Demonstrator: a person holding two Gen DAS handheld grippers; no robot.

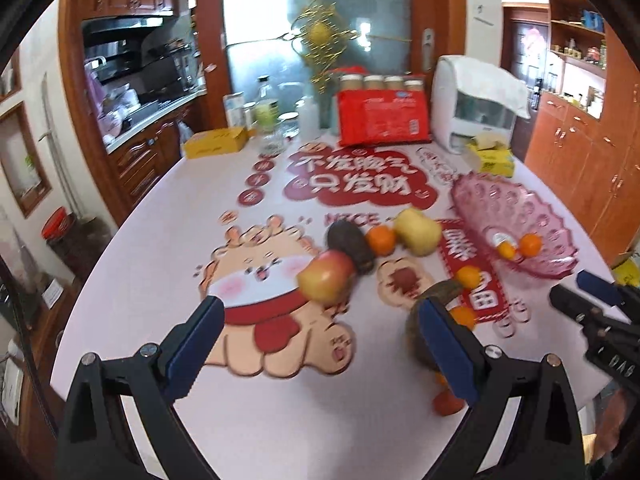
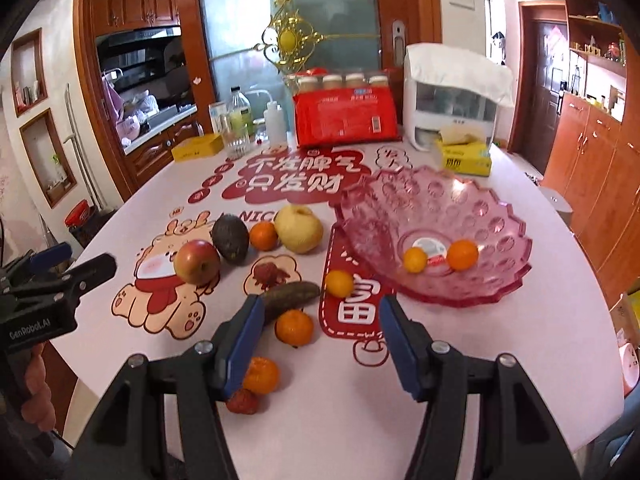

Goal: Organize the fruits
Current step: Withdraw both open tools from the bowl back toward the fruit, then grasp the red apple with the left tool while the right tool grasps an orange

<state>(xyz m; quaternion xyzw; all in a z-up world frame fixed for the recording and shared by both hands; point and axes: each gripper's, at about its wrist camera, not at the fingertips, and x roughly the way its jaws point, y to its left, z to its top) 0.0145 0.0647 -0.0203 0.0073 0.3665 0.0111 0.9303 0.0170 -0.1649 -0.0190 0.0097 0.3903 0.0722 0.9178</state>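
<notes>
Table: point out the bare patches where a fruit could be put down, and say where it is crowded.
Free: the table on the near right, between the pink bowl and the near edge. Also the near left, in front of the red apple. Inside the bowl, room remains around its two oranges. Crowded: the middle, from the avocado and yellow apple down to the tangerines.

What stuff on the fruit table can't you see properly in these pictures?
- Left wrist view: the brown fruit is half hidden behind the left gripper's blue finger.
- Left wrist view: the red apple is smeared by blur.
- Right wrist view: the small red fruit is partly covered by the right gripper's finger.
- Both views: the label inside the pink bowl is too small to read.
</notes>
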